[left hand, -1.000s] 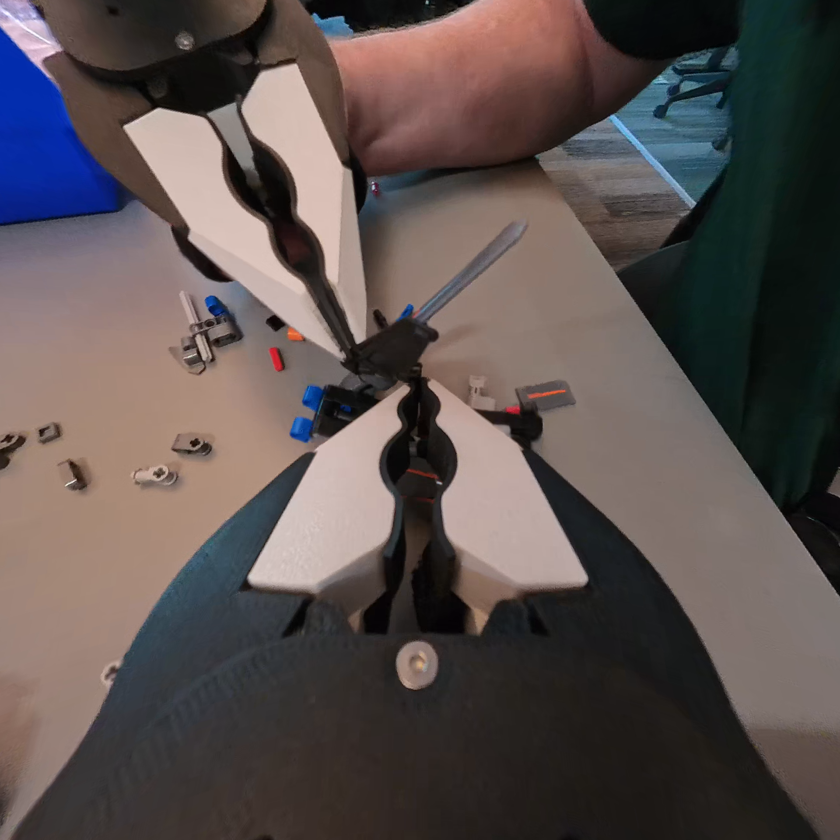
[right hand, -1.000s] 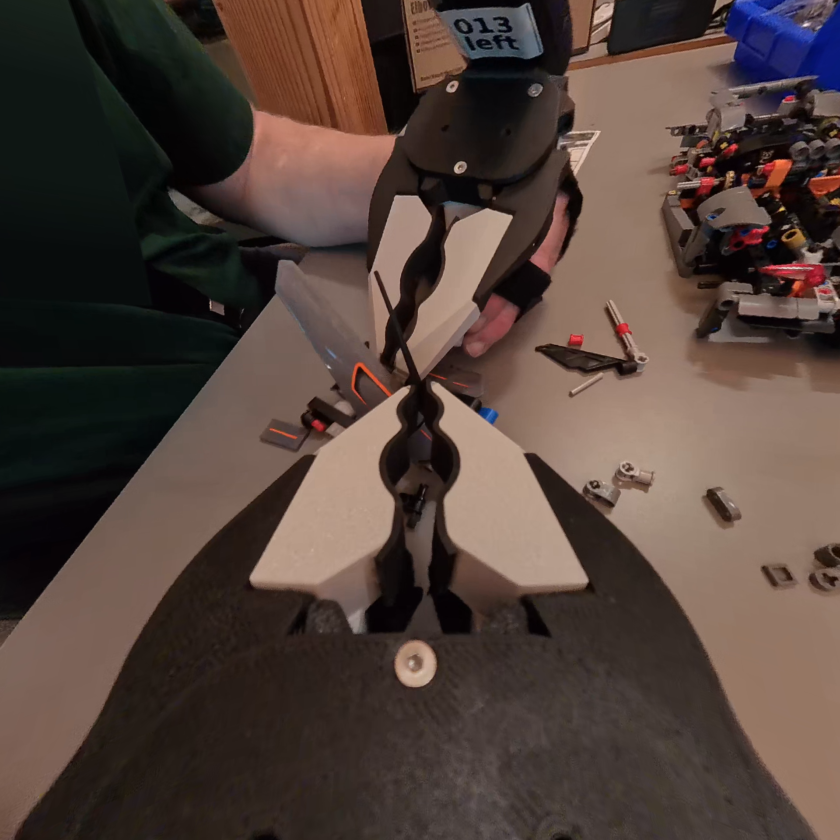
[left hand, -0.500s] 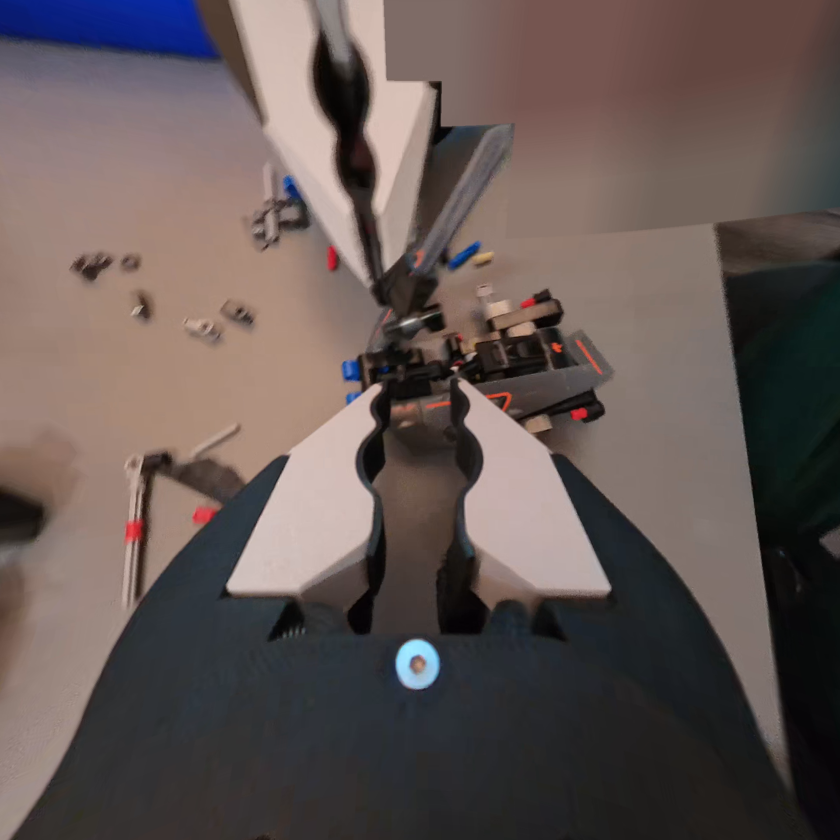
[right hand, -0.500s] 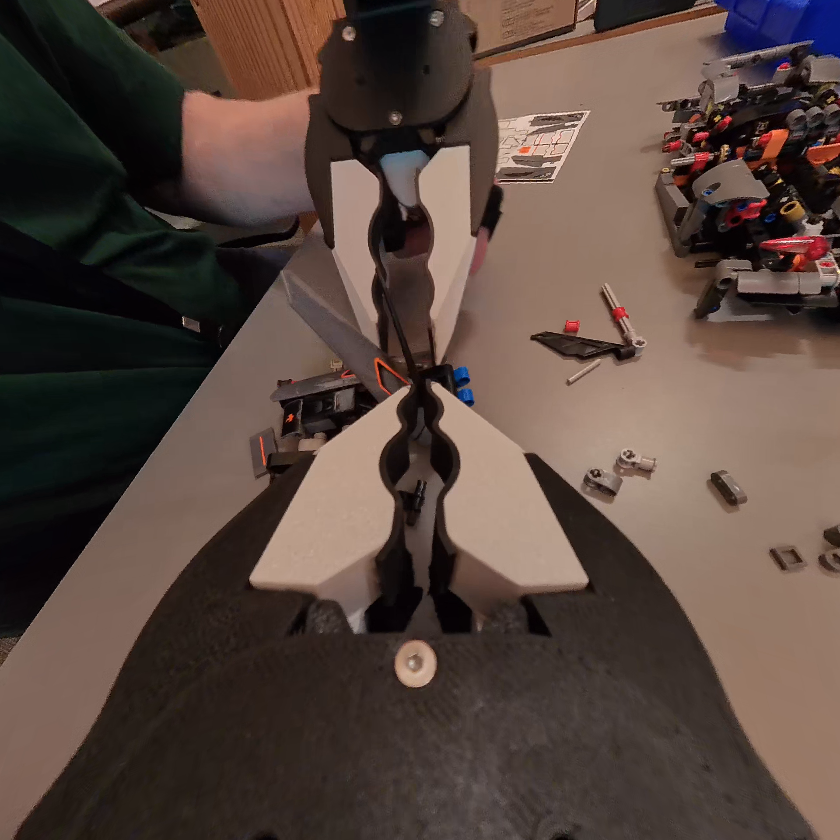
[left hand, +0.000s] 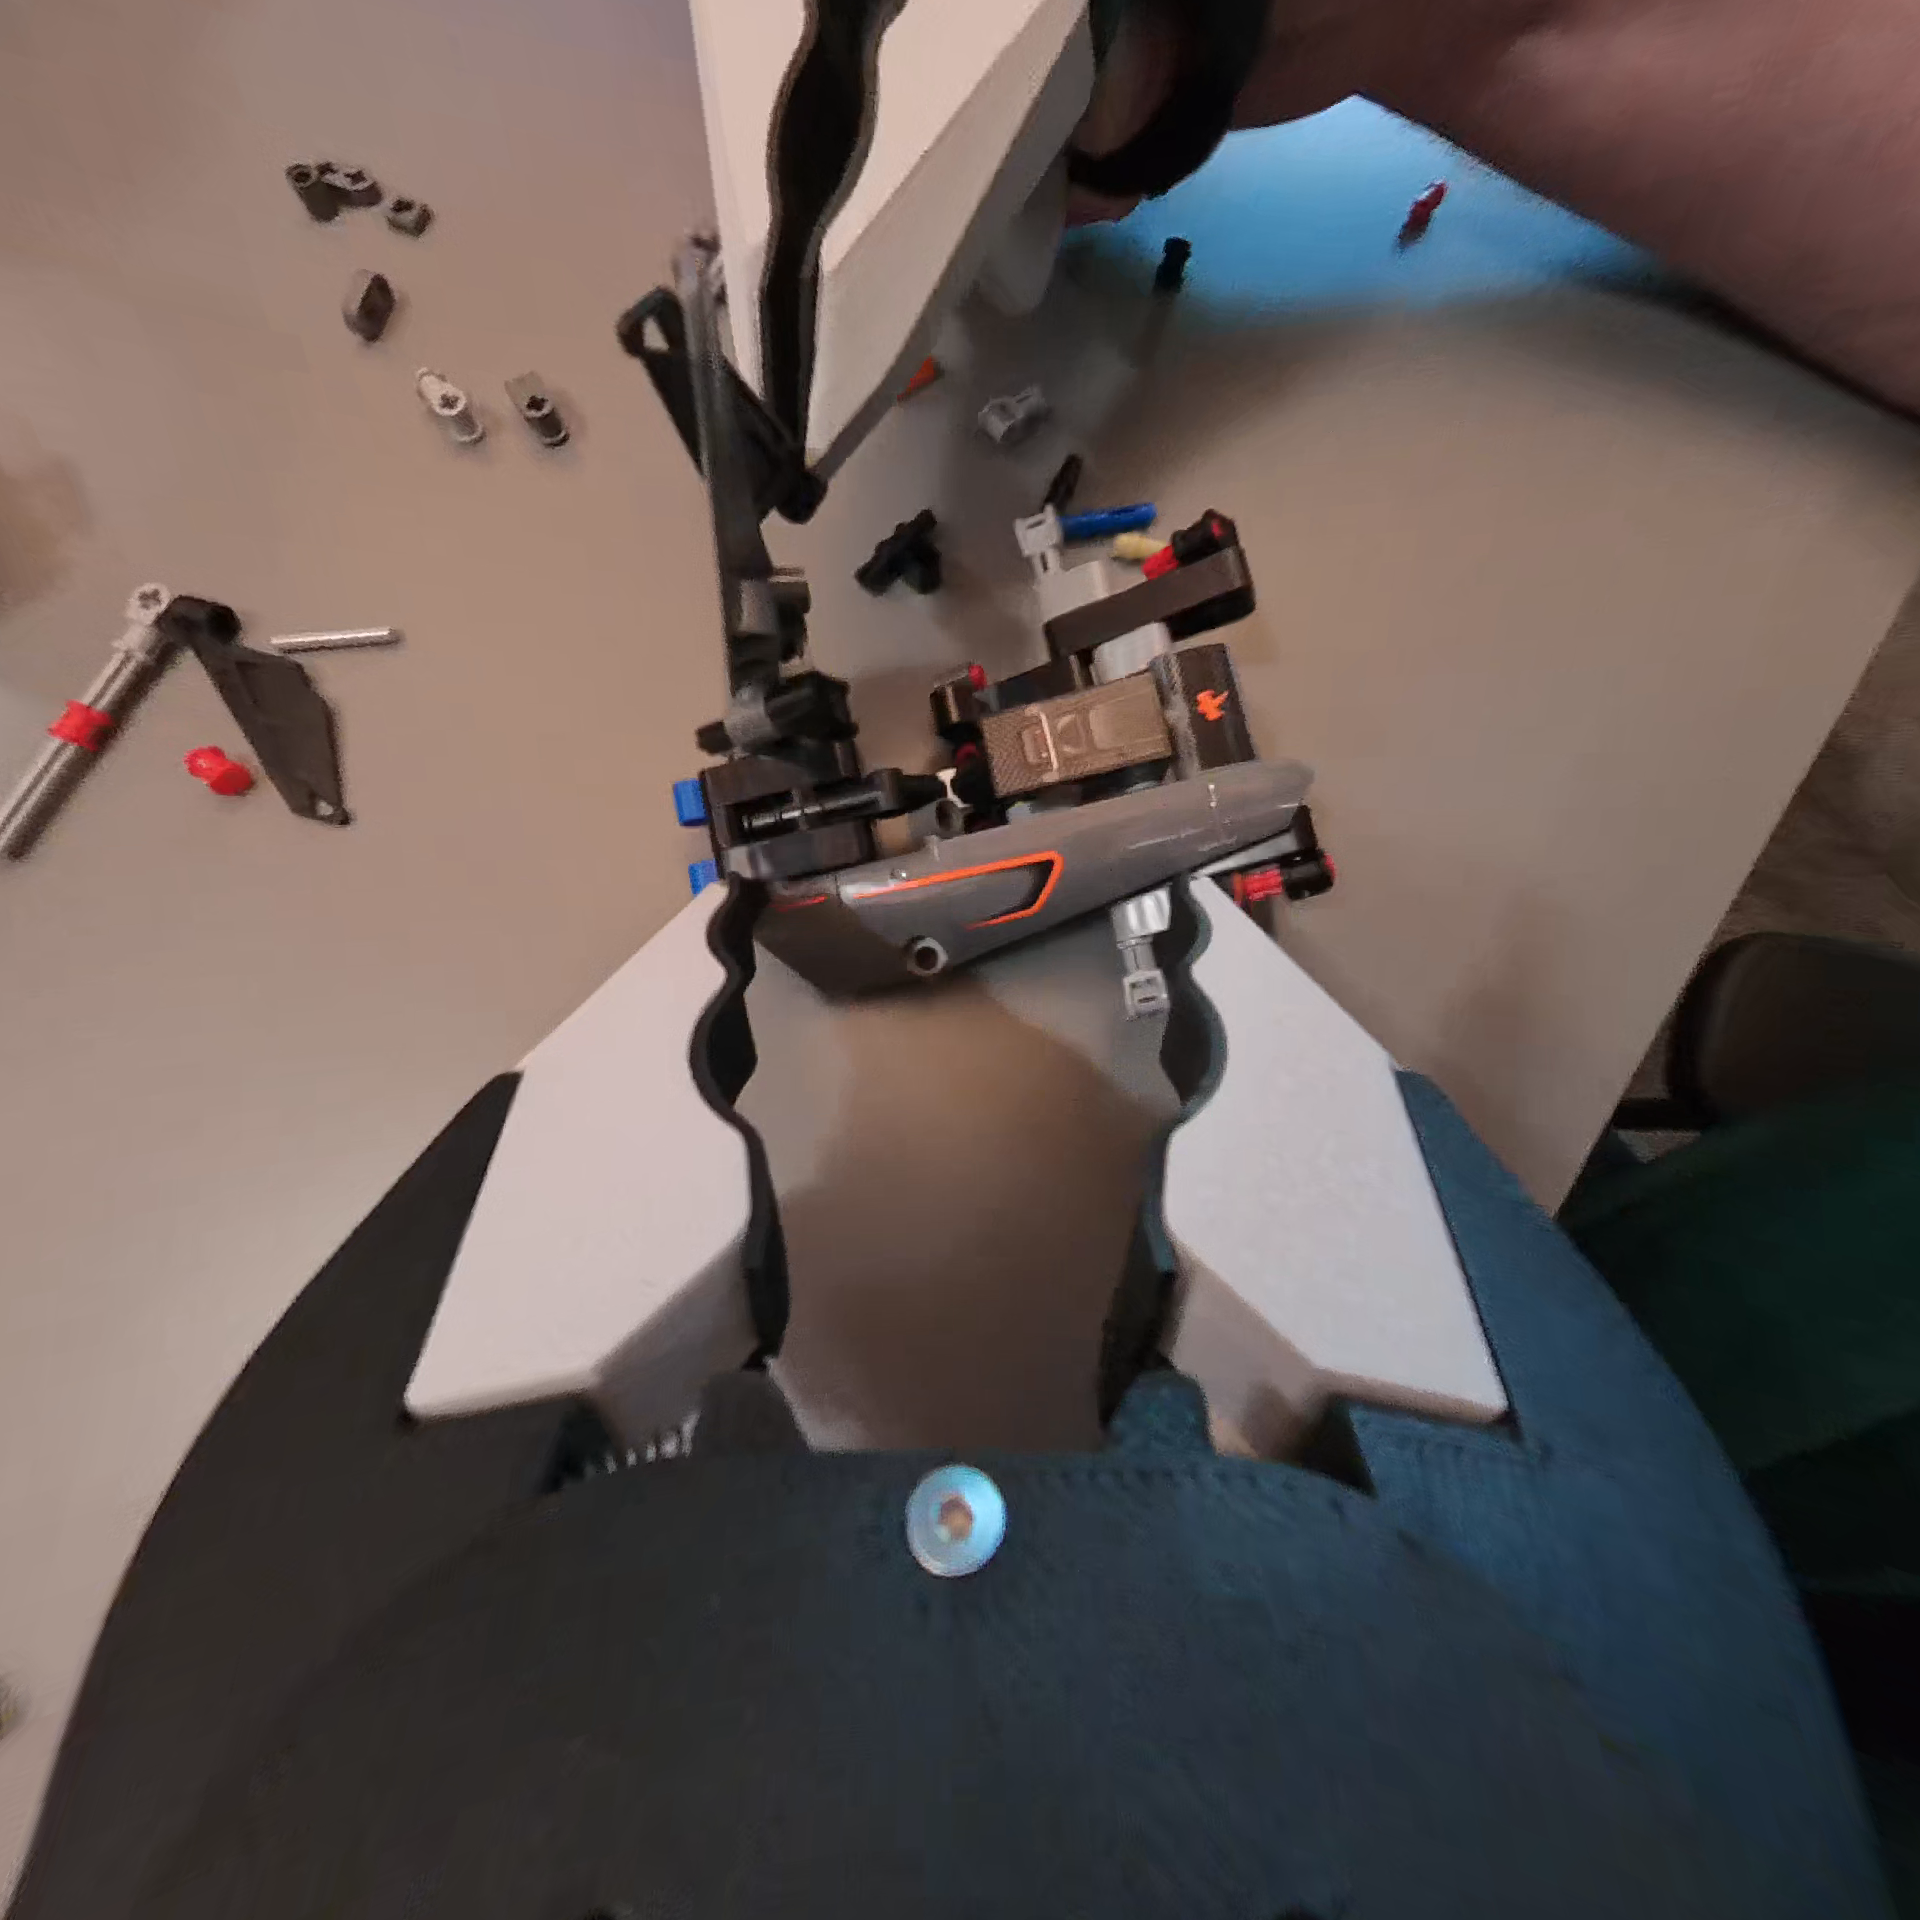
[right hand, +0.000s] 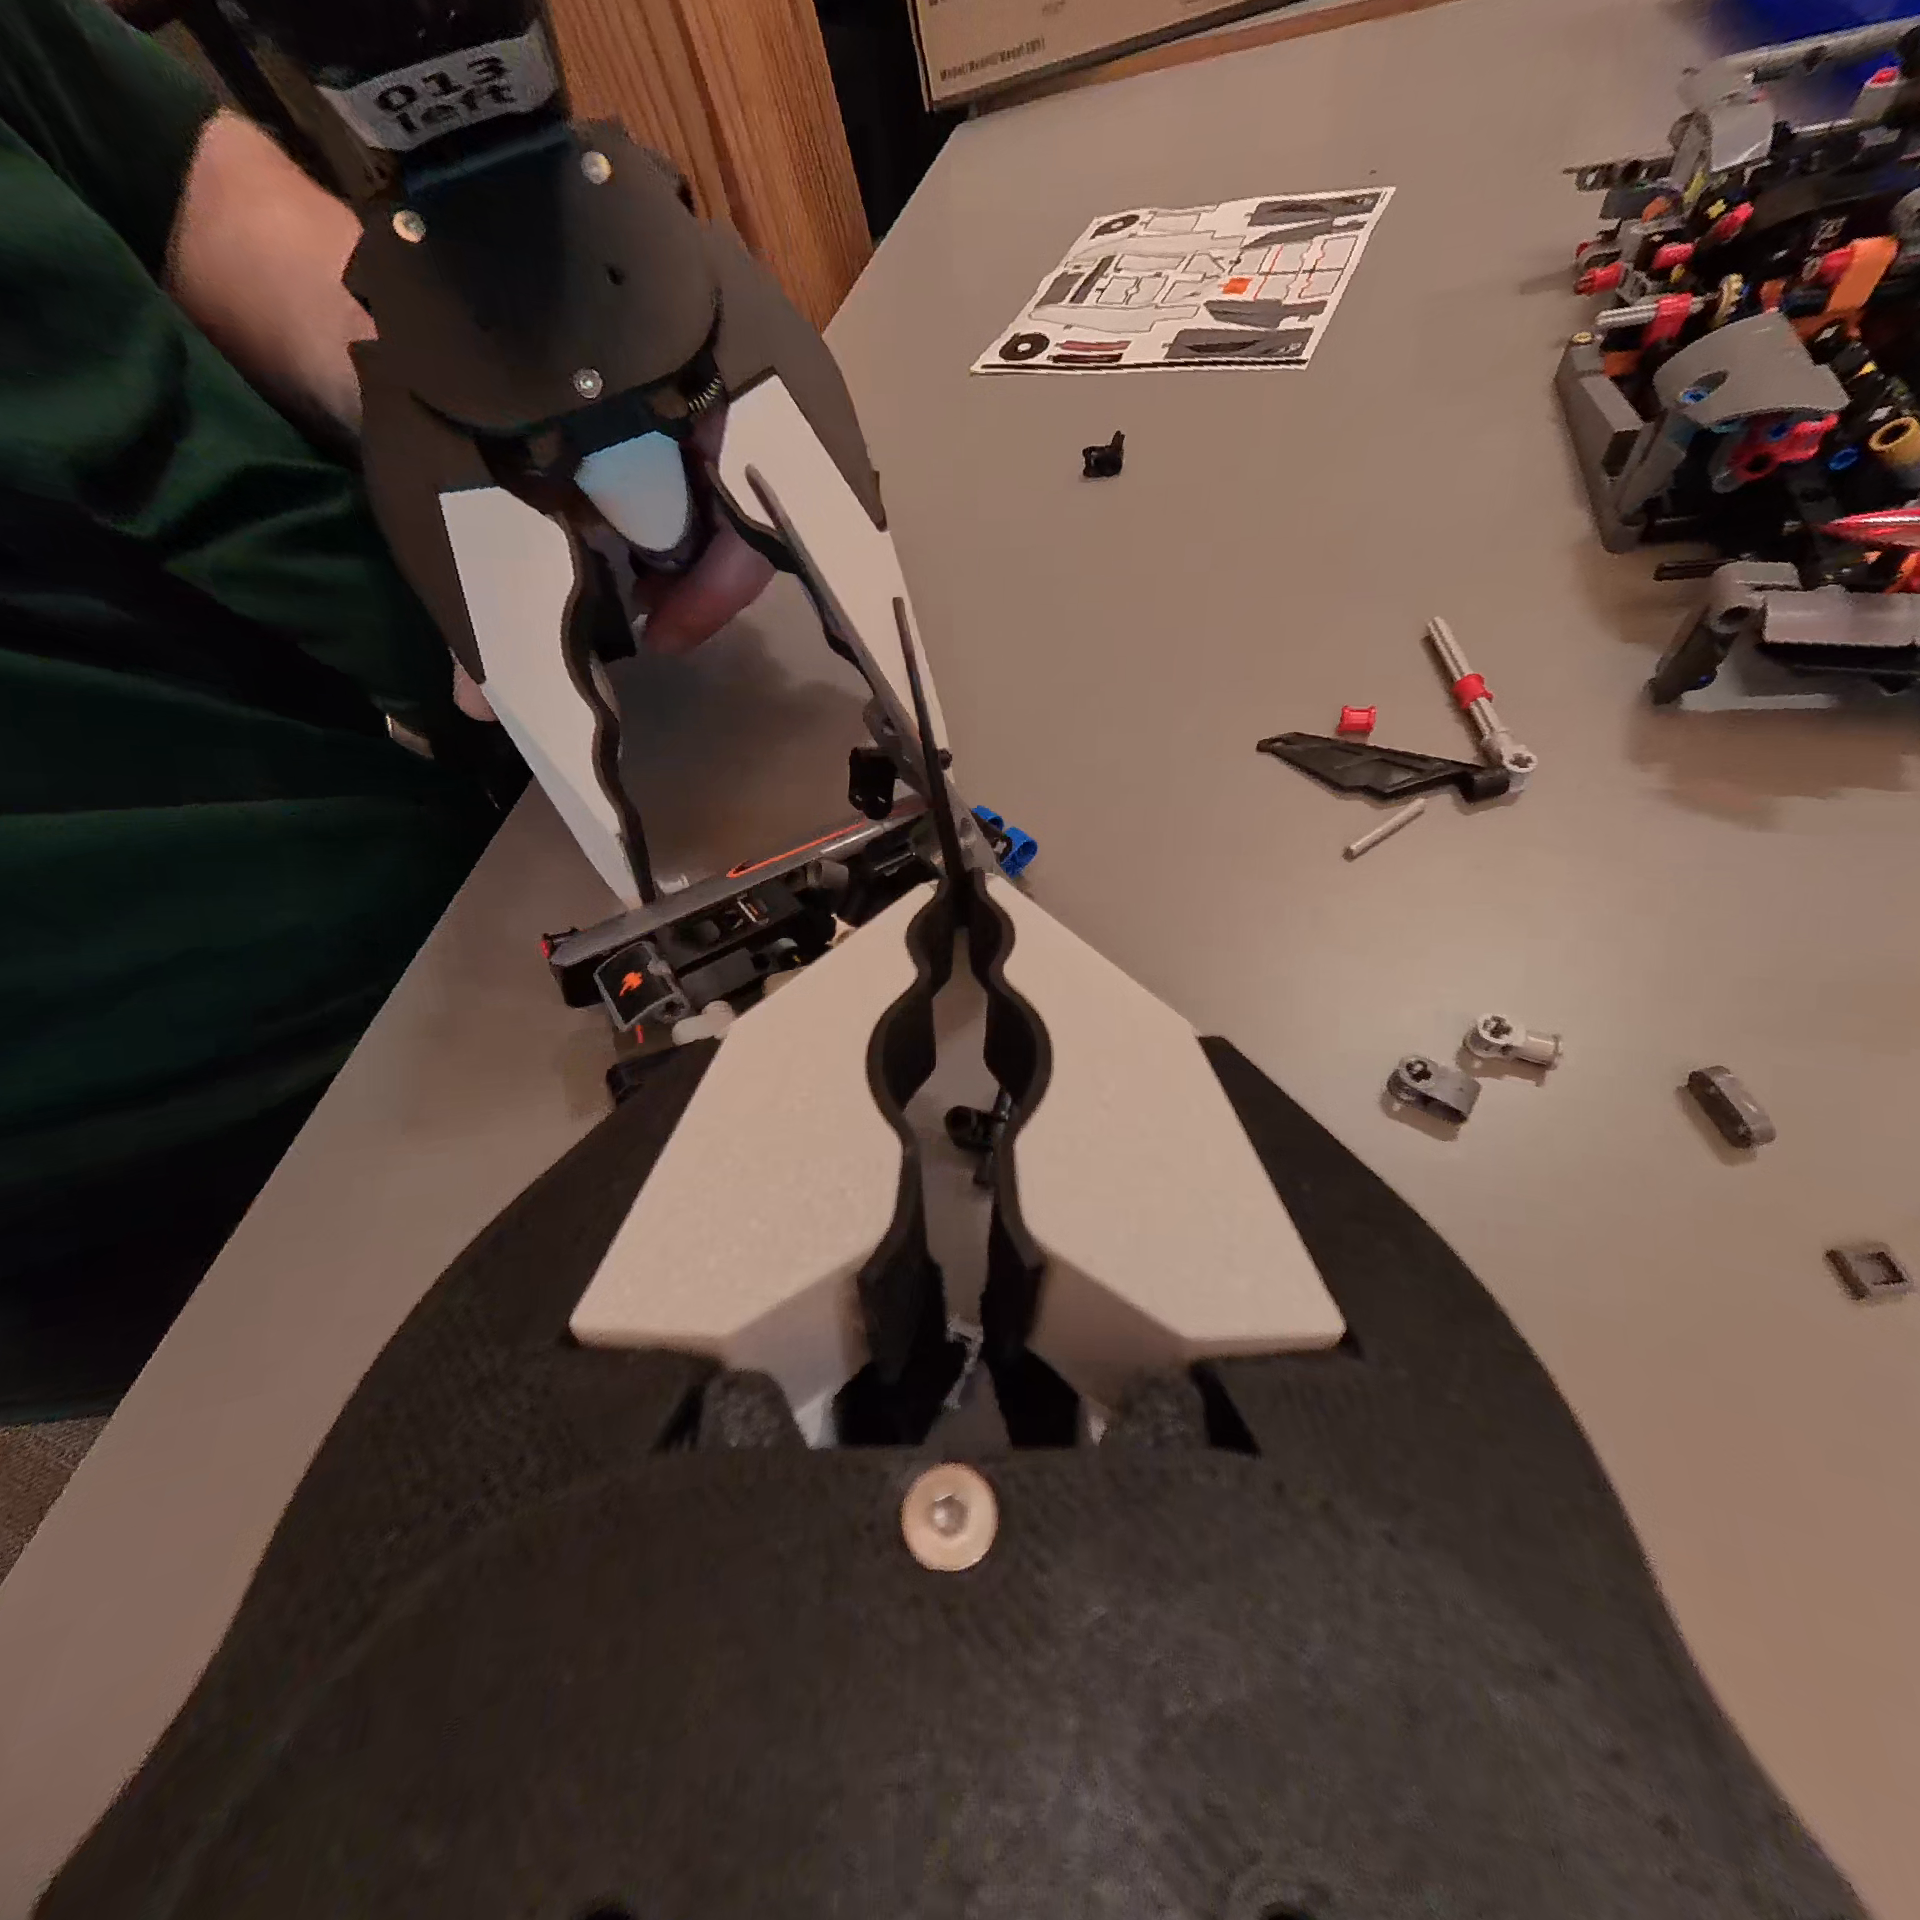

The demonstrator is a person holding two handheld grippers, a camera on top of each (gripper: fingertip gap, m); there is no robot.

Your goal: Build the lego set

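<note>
- My right gripper [right hand: 961, 896] is pinched onto a thin black strut [right hand: 920, 717] that rises from a small dark lego assembly [right hand: 727, 914] lying near the grey table's [right hand: 1195, 935] edge.
- My left gripper [right hand: 748, 831] stands opposite, its white fingers [right hand: 540, 665] spread wide, tips down around the assembly's far side.
- A sticker sheet [right hand: 1184, 281] lies flat farther back.
- A large multicoloured lego build [right hand: 1756, 416] fills the right rear corner.
- Loose parts lie in between: a black blade piece [right hand: 1361, 767], a grey axle with a red collar [right hand: 1470, 691], two grey connectors [right hand: 1470, 1065].
- A person's green sleeve [right hand: 156, 675] borders the left.
</note>
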